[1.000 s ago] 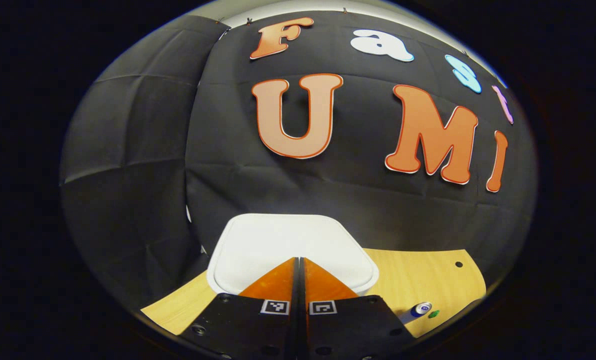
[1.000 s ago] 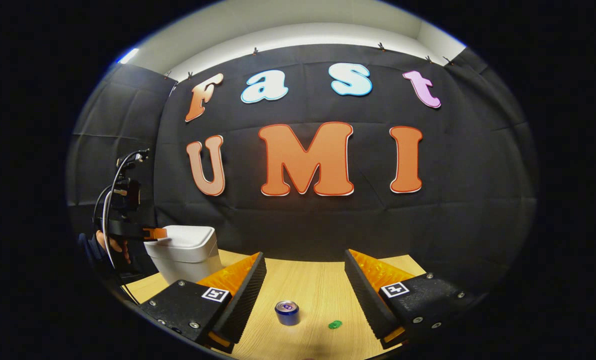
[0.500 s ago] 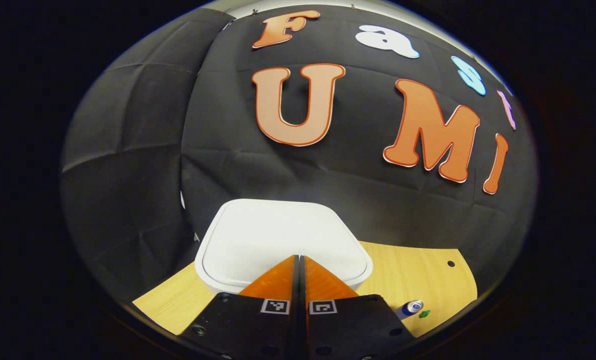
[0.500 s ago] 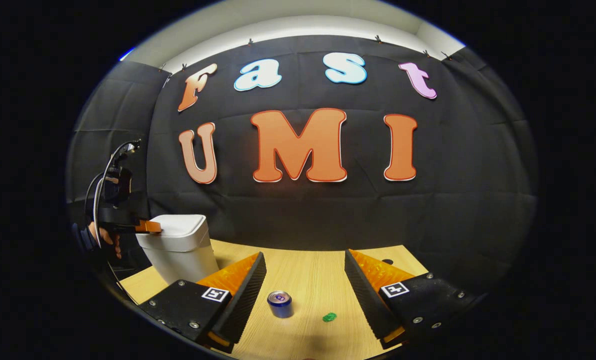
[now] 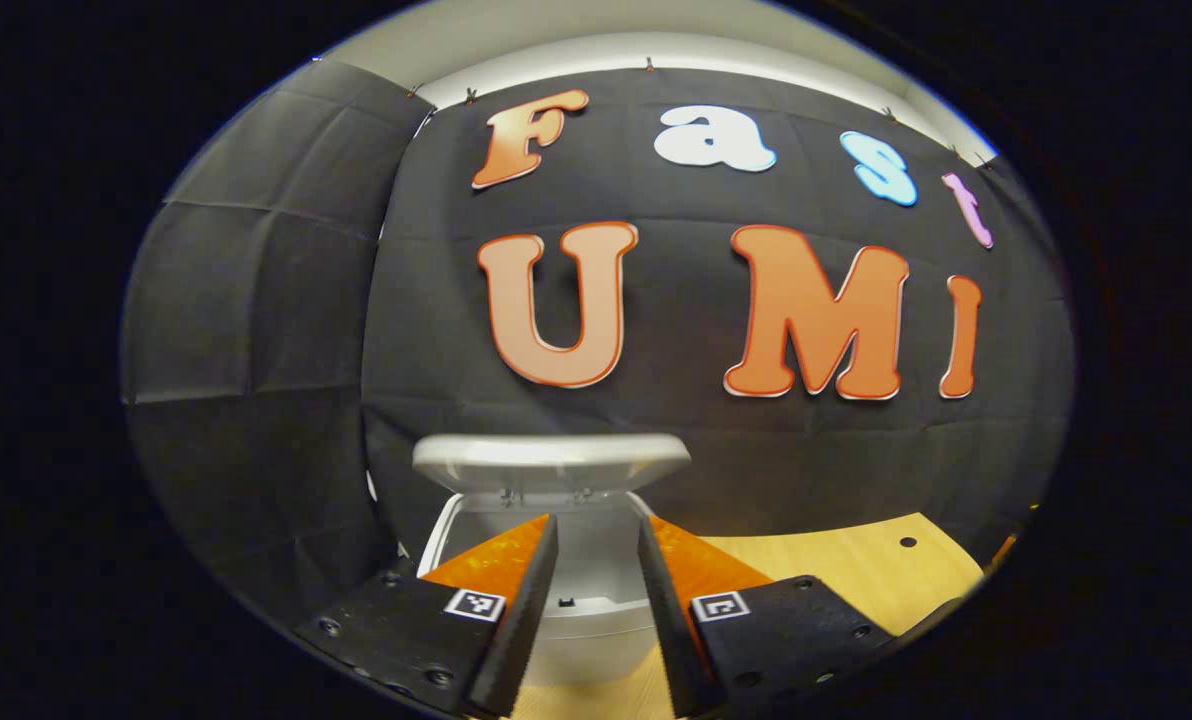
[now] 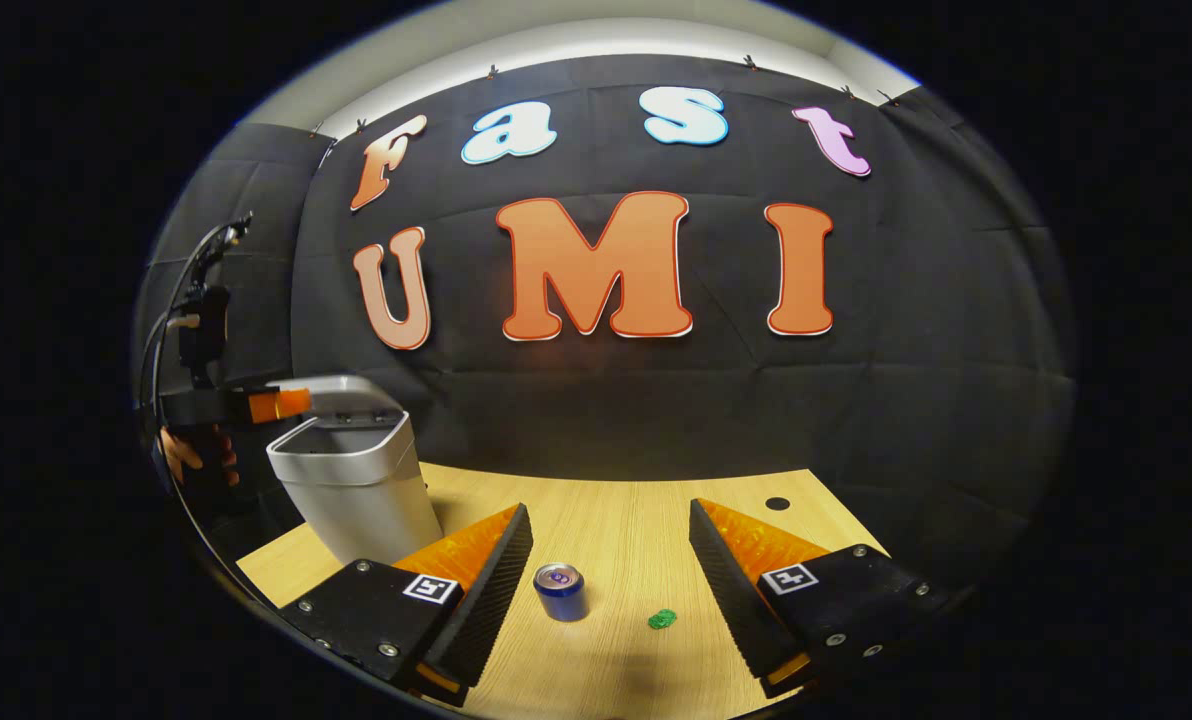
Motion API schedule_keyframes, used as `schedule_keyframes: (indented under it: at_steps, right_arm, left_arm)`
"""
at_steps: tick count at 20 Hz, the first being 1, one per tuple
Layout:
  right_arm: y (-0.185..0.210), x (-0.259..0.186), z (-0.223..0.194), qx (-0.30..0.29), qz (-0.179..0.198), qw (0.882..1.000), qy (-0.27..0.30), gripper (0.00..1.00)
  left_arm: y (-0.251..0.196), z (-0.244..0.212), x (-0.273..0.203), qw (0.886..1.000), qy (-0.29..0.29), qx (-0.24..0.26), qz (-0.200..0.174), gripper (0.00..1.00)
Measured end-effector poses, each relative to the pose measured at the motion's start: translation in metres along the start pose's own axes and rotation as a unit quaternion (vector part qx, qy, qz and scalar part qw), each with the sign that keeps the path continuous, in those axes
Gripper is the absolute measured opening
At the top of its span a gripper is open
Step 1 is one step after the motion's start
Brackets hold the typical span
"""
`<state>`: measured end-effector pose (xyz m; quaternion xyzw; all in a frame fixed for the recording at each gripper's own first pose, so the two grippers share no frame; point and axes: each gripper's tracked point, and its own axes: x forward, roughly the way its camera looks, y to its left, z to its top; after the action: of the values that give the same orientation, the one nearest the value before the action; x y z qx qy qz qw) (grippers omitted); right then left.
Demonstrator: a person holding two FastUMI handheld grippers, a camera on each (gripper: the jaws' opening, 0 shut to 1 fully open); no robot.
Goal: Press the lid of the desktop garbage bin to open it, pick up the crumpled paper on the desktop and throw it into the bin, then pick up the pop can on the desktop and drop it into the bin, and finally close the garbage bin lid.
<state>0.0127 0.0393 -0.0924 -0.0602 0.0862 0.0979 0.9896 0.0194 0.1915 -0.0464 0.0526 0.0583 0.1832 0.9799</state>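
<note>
At far left of the right gripper view, the left gripper (image 6: 281,403) hovers with fingers slightly parted over the garbage bin (image 6: 356,490), whose lid (image 6: 351,395) stands raised. Rightward on the desktop (image 6: 636,520), the pop can (image 6: 561,592) and small green crumpled paper (image 6: 663,619) lie between the right gripper's (image 6: 611,560) wide-spread fingers, untouched.

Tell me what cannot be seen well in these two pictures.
- Inside of the bin: in the right gripper view its front wall hides the contents; in the left gripper view the left gripper covers part of the opening.
- Small green thing on the table: too small in the right gripper view to tell whether it is the crumpled paper.
- Can: its label is too small to make out.
</note>
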Motion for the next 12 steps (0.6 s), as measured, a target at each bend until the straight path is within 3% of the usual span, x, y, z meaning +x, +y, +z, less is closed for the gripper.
schedule_keyframes:
  at_steps: [2, 4, 12]
  right_arm:
    - [0.001, 0.002, -0.012, -0.002, 0.005, 1.000, 0.009, 0.94]
    - [-0.005, 0.005, -0.028, 0.001, 0.002, 1.000, 0.021, 0.94]
    - [-0.043, 0.046, -0.122, 0.015, -0.034, 0.994, 0.098, 0.94]
  left_arm:
    - [-0.012, 0.005, -0.018, 1.000, -0.015, 0.012, -0.011, 0.74]
    - [-0.024, 0.011, -0.035, 0.999, -0.028, 0.023, -0.017, 0.81]
    - [-0.087, 0.042, -0.087, 0.995, -0.056, 0.013, -0.076, 0.84]
